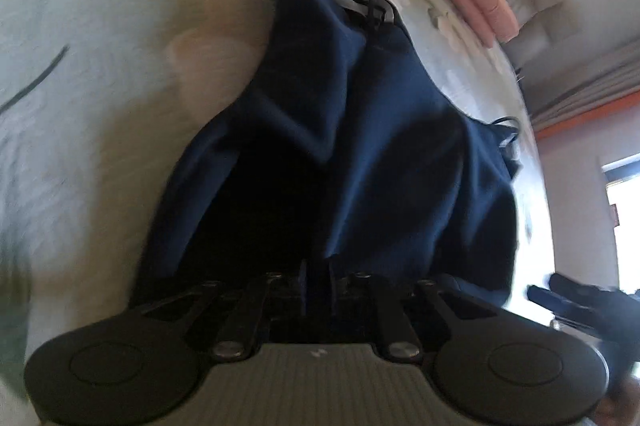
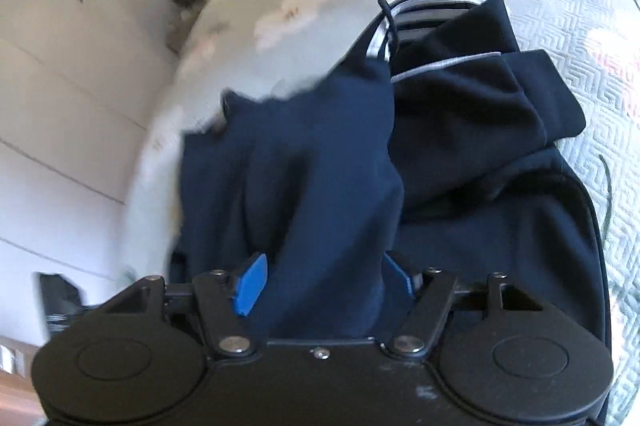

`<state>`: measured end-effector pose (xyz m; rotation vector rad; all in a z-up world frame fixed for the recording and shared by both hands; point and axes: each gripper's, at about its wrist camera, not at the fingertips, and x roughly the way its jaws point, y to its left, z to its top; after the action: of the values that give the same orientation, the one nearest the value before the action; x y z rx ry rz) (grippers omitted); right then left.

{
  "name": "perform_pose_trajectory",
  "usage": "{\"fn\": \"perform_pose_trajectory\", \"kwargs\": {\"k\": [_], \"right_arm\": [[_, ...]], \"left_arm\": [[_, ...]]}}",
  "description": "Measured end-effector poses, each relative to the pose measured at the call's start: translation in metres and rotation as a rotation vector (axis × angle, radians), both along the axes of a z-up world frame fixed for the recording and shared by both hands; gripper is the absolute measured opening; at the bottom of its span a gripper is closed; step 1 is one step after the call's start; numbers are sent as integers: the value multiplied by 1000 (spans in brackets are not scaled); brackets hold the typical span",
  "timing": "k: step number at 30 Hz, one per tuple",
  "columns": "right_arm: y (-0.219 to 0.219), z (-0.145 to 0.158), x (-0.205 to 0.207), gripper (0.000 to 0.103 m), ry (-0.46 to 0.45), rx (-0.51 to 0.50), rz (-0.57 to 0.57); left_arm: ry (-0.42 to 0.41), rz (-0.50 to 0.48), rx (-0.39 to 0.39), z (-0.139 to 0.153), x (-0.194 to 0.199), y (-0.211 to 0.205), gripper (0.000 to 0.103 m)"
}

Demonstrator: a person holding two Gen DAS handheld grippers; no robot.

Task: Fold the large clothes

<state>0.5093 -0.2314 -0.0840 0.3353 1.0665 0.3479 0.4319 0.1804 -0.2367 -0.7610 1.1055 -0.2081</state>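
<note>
Navy garment [image 1: 384,130] lies bunched on the floral bed [image 1: 100,26]. My left gripper [image 1: 318,274] is nearly closed, pinching a fold of it. My right gripper [image 2: 324,282] stands wide, cloth draped between blue pads [image 2: 252,284], not clamped. Best: regrip right on an edge, lift evenly, lay flat.

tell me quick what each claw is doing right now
Left claw: shut on the navy garment.
Right claw: open, blue pads spread wide, navy fabric draped between them.
</note>
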Motion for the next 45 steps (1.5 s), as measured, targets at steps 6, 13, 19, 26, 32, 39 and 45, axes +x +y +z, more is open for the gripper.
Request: {"fn": "perform_pose_trajectory", "kwargs": {"k": [6, 13, 19, 26, 32, 39, 45], "right_arm": [[53, 34, 13, 55, -177, -84, 76], [85, -47, 20, 24, 14, -389, 206], [39, -46, -14, 47, 41, -489, 98], [52, 3, -17, 46, -115, -315, 121], [76, -49, -19, 43, 2, -366, 176], [54, -49, -34, 44, 37, -355, 157], [11, -33, -59, 44, 56, -235, 85]], "left_arm": [[-235, -65, 16, 70, 14, -9, 14], [-184, -214, -38, 43, 50, -72, 19], [-77, -309, -69, 7, 13, -100, 18], [-75, -316, -42, 28, 12, -98, 21], [46, -238, -143, -11, 14, -82, 18], [-50, -240, -120, 2, -5, -91, 17], [-88, -225, -85, 36, -28, -77, 24]]}}
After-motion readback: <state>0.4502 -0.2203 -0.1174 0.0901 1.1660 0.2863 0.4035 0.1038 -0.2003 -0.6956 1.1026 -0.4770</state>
